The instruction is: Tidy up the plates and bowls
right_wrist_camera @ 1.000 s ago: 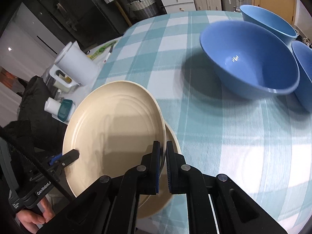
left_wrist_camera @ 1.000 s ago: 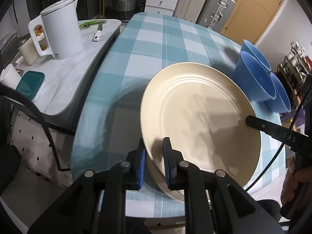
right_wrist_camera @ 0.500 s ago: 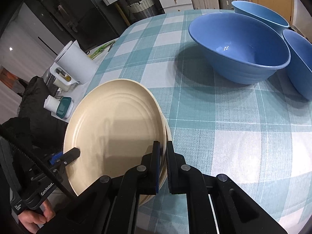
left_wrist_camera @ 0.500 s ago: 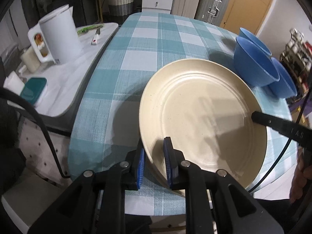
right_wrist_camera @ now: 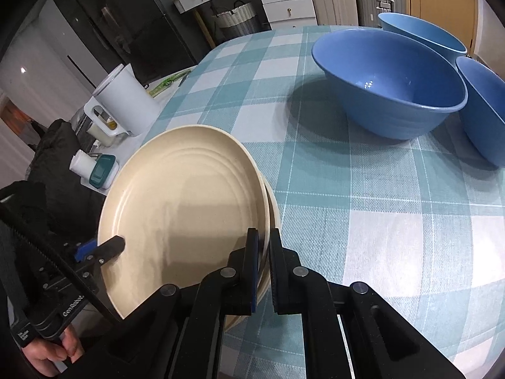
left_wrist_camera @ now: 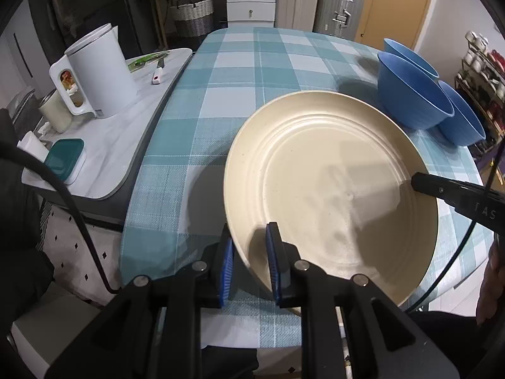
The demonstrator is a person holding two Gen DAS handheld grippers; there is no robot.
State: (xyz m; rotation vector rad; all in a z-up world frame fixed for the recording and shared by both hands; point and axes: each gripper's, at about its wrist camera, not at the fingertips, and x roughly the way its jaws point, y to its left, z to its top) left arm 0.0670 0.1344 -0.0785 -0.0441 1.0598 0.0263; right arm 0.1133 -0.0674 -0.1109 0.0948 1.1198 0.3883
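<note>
Plates being stacked, lower centre of frame.
Right gripper (right_wrist_camera: 263, 263) clenched on cream plate (right_wrist_camera: 186, 208); left gripper (left_wrist_camera: 249, 265) loosened; next, release.

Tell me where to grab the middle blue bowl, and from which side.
Pinch the near rim of the middle bowl, one finger inside and one outside, coming down from the side that faces the plates. It stands upright and open with a flaring wall, so the rim is the only thin edge. The far bowl and right bowl stand close on the other sides.
</note>
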